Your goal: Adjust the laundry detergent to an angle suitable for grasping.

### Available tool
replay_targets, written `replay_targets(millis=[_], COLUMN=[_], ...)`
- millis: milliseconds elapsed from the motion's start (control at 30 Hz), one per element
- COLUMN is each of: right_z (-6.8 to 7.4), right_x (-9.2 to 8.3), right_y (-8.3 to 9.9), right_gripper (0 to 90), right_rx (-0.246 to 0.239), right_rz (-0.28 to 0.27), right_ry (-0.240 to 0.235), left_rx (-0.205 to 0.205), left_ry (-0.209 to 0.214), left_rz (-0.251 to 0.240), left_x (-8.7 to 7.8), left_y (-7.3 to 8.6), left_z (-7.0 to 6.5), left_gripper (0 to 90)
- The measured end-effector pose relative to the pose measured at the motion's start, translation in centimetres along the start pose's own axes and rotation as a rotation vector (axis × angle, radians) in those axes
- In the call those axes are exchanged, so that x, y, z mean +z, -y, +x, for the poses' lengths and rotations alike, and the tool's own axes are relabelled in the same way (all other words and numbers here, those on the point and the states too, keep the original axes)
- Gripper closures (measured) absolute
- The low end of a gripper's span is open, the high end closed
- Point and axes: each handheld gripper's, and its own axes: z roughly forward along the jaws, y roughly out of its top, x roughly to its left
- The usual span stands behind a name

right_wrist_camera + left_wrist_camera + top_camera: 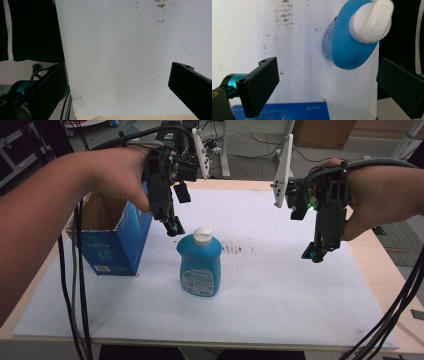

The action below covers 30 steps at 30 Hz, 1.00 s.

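High view: the blue bottle (200, 264) stands upright mid-surface, at five o'clock just below the left tool (172, 227); the right tool (313, 254) hangs well apart at three o'clock. Left gripper view: jaws spread empty, bottle at one o'clock. Right gripper view: jaws spread over bare surface (120, 62).

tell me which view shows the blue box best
The high view: the blue box stands open-topped on the white sheet, left of the blue bottle, with its whole front and inside visible. The left gripper view catches just a strip of it along the bottom edge between the jaws. The right gripper view looks at bare sheet.
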Motion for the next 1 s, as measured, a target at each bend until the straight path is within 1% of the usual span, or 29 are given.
replay_targets(millis=[67, 133, 200, 267, 300, 333, 367, 400, 433, 533, 567, 633, 700, 833, 867, 933, 1000], right_z=[-0.1, -0.1, -0.2, -0.3, -0.3, -0.4, -0.4, -0.4, -0.4, -0.4, -0.4, -0.3, -0.2, -0.2, -0.1, -0.1, -0.1], right_x=[0.1, 0.2, 0.2, 0.1, 0.1, 0.2, 0.2, 0.3, 0.3, 0.2, 0.2, 0.2, 0.1, 0.1, 0.0, 0.0, 0.1], right_y=[0.1, 0.2, 0.3, 0.3, 0.4, 0.4, 0.4, 0.4, 0.4, 0.3, 0.3, 0.3, 0.3, 0.4, 0.4, 0.4, 0.3], right_gripper=[1.4, 1.4, 1.4, 1.4, 1.4, 1.4, 1.4, 1.4, 1.4, 1.4, 1.4, 1.4, 1.4, 1.4, 1.4, 1.4, 1.4], right_rx=[0.003, 0.015, 0.007, 0.016, 0.013, 0.005, 0.007, 0.008, 0.007, 0.011, 0.005, 0.003, 0.009, 0.003, 0.007, 0.013, 0.008], right_rz=[0.003, 0.004, -0.002, -0.002, -0.002, -0.005, -0.006, -0.006, -0.006, -0.007, -0.007, -0.007, -0.003, -0.008, -0.011, -0.004, -0.003], right_ry=[-0.002, -0.005, -0.005, -0.003, -0.003, -0.005, -0.007, -0.004, -0.003, -0.004, -0.005, -0.007, -0.003, -0.005, 0.003, -0.002, -0.003], left_rx=[-0.009, -0.012, -0.012, -0.014, -0.015, -0.018, -0.016, -0.022, -0.028, -0.029, -0.037, -0.049, -0.049, -0.05, -0.046, -0.048, -0.046], left_ry=[0.002, 0.007, 0.006, -0.002, 0.003, 0.0, -0.001, 0.001, 0.003, -0.002, -0.012, -0.019, -0.018, -0.02, -0.016, -0.008, -0.005], left_rz=[0.038, 0.058, 0.076, 0.099, 0.11, 0.111, 0.112, 0.109, 0.117, 0.122, 0.134, 0.127, 0.125, 0.134, 0.133, 0.135, 0.136], left_x=[0.1, 0.0, 0.1, 0.0, 0.0, 0.0, -0.1, -0.1, -0.1, -0.1, -0.2, -0.3, -0.4, -0.4, -0.4, -0.4, -0.4], left_y=[-0.1, -0.1, -0.2, -0.3, -0.3, -0.3, -0.3, -0.2, -0.1, 0.0, 0.2, 0.2, 0.3, 0.3, 0.3, 0.4, 0.5], left_z=[0.3, 0.5, 0.6, 0.7, 0.7, 0.7, 0.8, 0.8, 0.9, 1.0, 1.1, 1.1, 1.2, 1.1, 1.0, 1.1, 1.2], left_gripper=[1.7, 1.7, 1.7, 1.7, 1.7, 1.7, 1.7, 1.7, 1.7, 1.8, 1.8, 1.8, 1.8, 1.8, 1.8, 1.8, 1.8])
